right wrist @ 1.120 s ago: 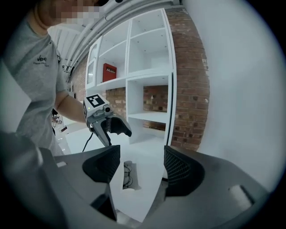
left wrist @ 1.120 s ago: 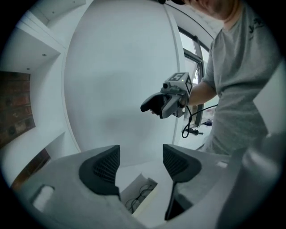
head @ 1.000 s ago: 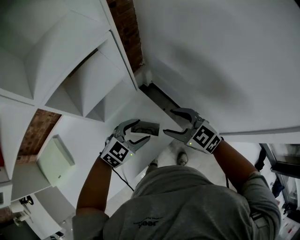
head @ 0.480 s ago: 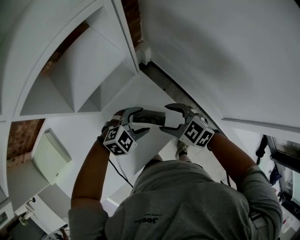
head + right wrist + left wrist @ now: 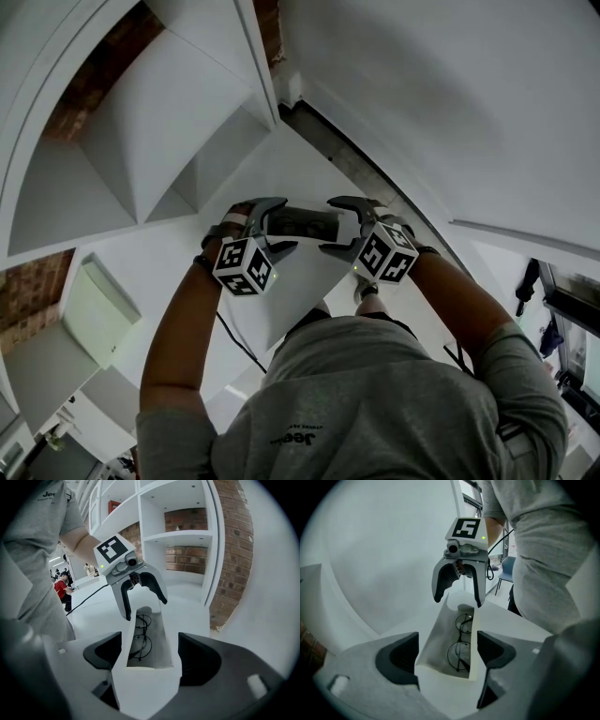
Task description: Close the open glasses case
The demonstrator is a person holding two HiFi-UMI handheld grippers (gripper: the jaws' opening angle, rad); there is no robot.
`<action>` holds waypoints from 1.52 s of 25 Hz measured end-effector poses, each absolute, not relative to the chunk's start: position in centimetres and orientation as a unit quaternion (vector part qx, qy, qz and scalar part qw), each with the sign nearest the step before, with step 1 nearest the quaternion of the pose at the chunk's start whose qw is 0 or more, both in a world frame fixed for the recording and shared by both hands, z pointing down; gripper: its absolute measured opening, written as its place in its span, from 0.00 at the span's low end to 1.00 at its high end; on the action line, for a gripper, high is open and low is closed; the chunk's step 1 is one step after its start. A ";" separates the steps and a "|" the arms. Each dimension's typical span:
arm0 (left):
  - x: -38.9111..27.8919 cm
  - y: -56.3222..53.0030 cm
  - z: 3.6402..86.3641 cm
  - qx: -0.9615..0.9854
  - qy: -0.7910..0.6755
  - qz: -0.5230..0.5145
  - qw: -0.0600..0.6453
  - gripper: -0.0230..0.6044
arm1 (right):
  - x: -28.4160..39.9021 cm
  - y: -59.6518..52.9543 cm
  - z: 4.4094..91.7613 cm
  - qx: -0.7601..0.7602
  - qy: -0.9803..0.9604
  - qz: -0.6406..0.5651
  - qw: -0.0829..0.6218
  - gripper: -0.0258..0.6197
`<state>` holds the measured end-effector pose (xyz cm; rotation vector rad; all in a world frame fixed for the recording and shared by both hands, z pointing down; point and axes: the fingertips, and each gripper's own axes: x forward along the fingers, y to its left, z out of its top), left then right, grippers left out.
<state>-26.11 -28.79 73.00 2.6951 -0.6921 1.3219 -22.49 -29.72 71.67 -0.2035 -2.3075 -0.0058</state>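
A white glasses case (image 5: 450, 634) lies open on the white table (image 5: 187, 606). Round dark-rimmed glasses (image 5: 459, 644) rest inside it. My left gripper (image 5: 447, 654) straddles one end of the case, and my right gripper (image 5: 150, 656) straddles the other end. Both pairs of jaws have just been opening and stand wide, with the case ends between the pads and thin gaps showing. In the head view the case (image 5: 302, 223) sits between the left gripper (image 5: 284, 225) and the right gripper (image 5: 328, 225), which face each other.
White shelving (image 5: 183, 531) with a brick back stands behind the table, and a brick pillar (image 5: 232, 564) rises at its right. A black cable (image 5: 89, 599) trails over the tabletop. The grey-shirted torso (image 5: 356, 403) is close to the table's edge. A blue chair (image 5: 506, 571) stands beyond.
Both grippers have come down and drawn closer together with the case between them. Their jaws stand wider than before.
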 end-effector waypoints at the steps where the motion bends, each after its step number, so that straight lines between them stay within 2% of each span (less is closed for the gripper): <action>1: -26.2 -28.8 73.3 0.873 -0.222 0.434 0.028 0.66 | -22.5 -29.7 72.1 -0.082 -0.910 -0.005 0.405 0.62; 12: -26.5 -29.2 74.5 0.865 -0.236 0.442 -0.001 0.66 | -22.1 -30.1 74.9 -0.064 -0.896 -0.037 0.437 0.57; 19: -26.5 -28.5 74.5 0.857 -0.256 0.446 -0.014 0.59 | -21.9 -29.6 74.7 -0.049 -0.899 -0.056 0.432 0.52; 24: -26.5 -27.7 74.7 0.850 -0.250 0.464 -0.017 0.59 | -21.7 -29.1 74.6 -0.041 -0.896 -0.072 0.436 0.48; 38: -25.9 -25.2 74.7 0.849 -0.241 0.471 0.004 0.59 | -21.2 -26.6 74.1 -0.051 -0.887 -0.095 0.450 0.48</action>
